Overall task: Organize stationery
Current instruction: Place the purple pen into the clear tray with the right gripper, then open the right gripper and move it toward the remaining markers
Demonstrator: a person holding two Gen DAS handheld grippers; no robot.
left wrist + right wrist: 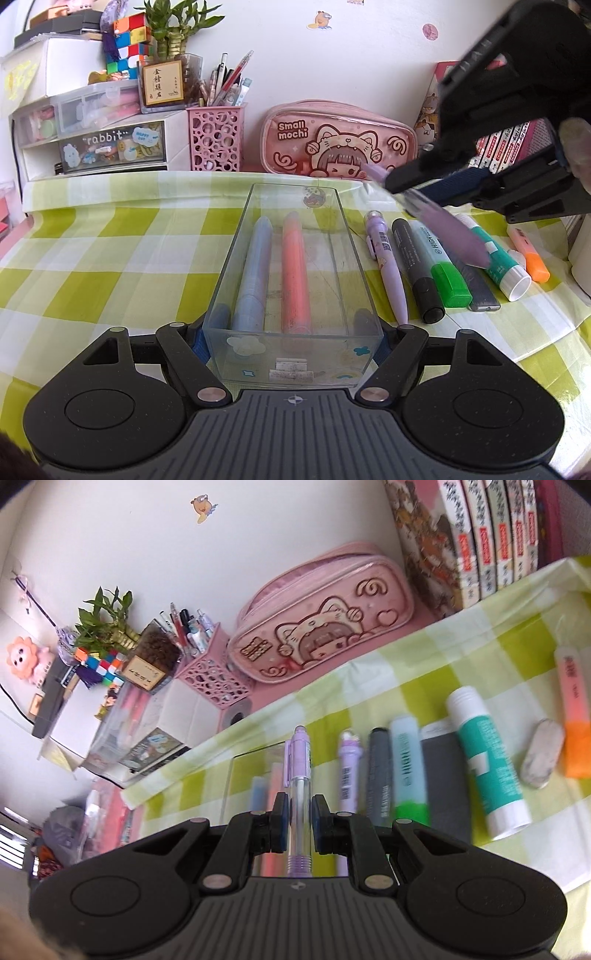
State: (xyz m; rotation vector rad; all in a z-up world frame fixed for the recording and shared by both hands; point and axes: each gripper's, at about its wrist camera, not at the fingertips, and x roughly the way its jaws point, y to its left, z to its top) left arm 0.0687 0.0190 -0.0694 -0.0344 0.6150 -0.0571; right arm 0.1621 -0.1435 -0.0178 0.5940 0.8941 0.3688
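Note:
My left gripper [293, 332] is shut on the near end of a clear plastic tray [334, 240] that rests on the green checked cloth. A blue pen [255, 269] and an orange pen [295, 269] lie in the tray. My right gripper [298, 805] is shut on a purple pen [300, 771] with a clear barrel and holds it above the cloth, right of the tray. In the left wrist view the right gripper [402, 188] hangs over the row of loose items with the purple pen [450, 229] slanting down from it.
A purple mechanical pencil [388, 266], black marker [415, 269], green highlighter [441, 266], grey lead case [476, 284], glue stick [498, 254], eraser [541, 753] and orange highlighter [530, 254] lie in a row. A pink pencil case [338, 140], pink pen cup [216, 138], drawers [96, 144] and books [480, 539] line the back.

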